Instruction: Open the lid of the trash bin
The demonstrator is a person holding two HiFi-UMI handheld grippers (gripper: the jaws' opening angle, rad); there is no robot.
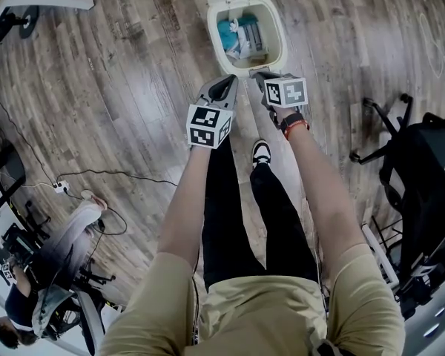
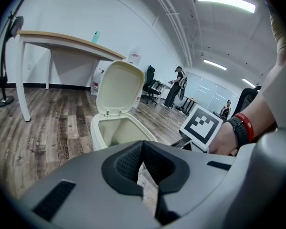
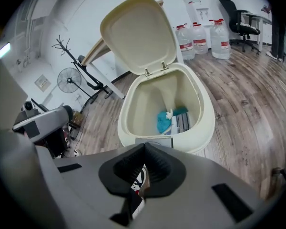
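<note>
Two grippers checked: left gripper point(image 1: 223, 87) & right gripper point(image 1: 265, 77), jaws closed tip to tip, nothing held. Trash bin point(image 3: 208, 123) on floor point(image 1: 119, 87) just ahead; lid point(image 3: 138, 32) tipped upright on hinges. I judge task done, hence grippers idle at front rim.

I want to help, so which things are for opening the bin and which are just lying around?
For the job: bin, lid (already up), left gripper, right gripper.
Just lying about: desk, water bottles, fan, chair, cable.
</note>
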